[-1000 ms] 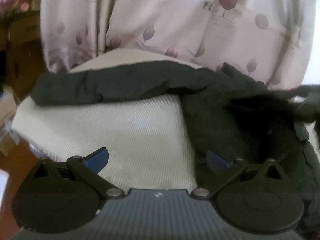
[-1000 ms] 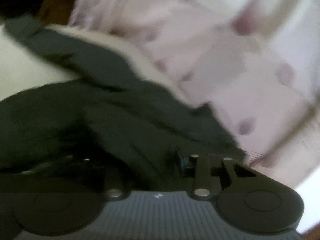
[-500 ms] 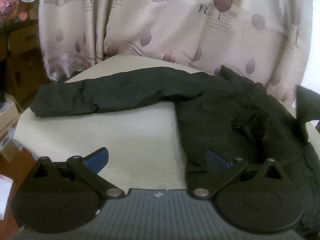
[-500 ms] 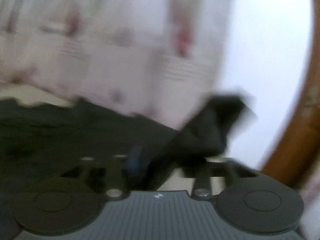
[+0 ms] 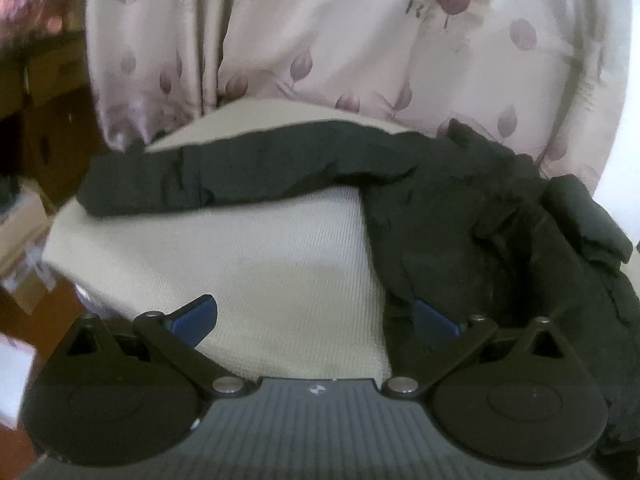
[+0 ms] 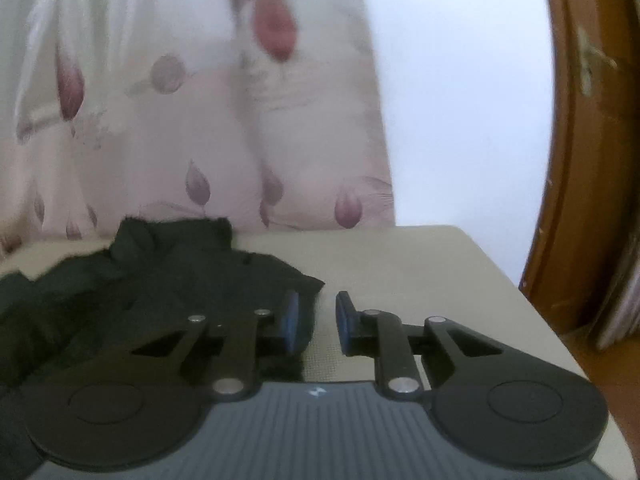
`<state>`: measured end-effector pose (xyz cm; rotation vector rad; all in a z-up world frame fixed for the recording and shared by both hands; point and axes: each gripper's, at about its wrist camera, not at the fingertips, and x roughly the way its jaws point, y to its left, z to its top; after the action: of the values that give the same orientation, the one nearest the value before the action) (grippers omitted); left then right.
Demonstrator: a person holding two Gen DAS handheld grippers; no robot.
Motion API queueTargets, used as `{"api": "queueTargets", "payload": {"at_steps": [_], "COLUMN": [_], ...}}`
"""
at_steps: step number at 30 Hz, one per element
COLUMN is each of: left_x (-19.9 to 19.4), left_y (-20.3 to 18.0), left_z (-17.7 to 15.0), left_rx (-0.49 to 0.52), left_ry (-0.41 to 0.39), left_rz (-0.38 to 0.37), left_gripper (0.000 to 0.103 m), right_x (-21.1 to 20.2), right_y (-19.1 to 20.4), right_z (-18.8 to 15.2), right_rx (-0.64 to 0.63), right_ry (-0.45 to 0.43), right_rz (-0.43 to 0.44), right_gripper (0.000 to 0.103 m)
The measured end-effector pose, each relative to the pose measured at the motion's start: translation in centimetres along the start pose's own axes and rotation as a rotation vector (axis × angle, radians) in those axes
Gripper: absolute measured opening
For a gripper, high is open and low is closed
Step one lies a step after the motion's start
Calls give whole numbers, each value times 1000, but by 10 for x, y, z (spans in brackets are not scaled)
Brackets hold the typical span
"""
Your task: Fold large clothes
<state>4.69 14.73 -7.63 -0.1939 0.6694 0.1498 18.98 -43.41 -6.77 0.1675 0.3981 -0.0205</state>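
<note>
Closing narrowly and seemingly empty beside the black garment [image 6: 168, 292], the right gripper [image 6: 316, 322] should pinch that near corner squarely.

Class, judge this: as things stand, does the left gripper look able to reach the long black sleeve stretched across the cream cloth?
Probably yes: only bare cream cloth lies between the open left gripper and the black sleeve.
</note>
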Motion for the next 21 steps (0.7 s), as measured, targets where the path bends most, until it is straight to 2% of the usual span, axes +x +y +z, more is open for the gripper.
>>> {"api": "queueTargets", "payload": {"at_steps": [2,3,4,11,12,13,14,15,18,21], "left_x": [1,0,-2,-12,-11,-9,-8,-6,-6,-8], "left_y": [-1,-2,-5,-25,-27,-29,-30,-31,-35,-37], "left_z": [-2,-3,-4,-10,-10,-10,-10,-10,-11,-11], "left_rx": [-8,-8,-1,99,96,90,87,85,95,117], "left_ry": [9,10,9,-29,-24,-14,-5,2,5,-8], "left_rz": [-7,-10,-15,-4,-4,-4,-3,0,1,2], "left_gripper": [103,103,103,103,103,103,103,103,103,103], "right_x": [17,25,34,119,128,136,143,143,111,57], "right_y": [-7,-13,-14,-16,-15,-11,-8,-7,-7,-37], "right_z": [9,8,7,-12,-14,-16,-17,-18,-3,11], "right_rx": [111,176,221,354,357,342,331,335,263,243], "right_ry": [55,74,84,249,256,271,298,308,205,81], "right_rz": [75,87,96,96,119,133,128,122,133,70], "right_gripper": [48,92,103,103,93,54,29,15,10,9]}}
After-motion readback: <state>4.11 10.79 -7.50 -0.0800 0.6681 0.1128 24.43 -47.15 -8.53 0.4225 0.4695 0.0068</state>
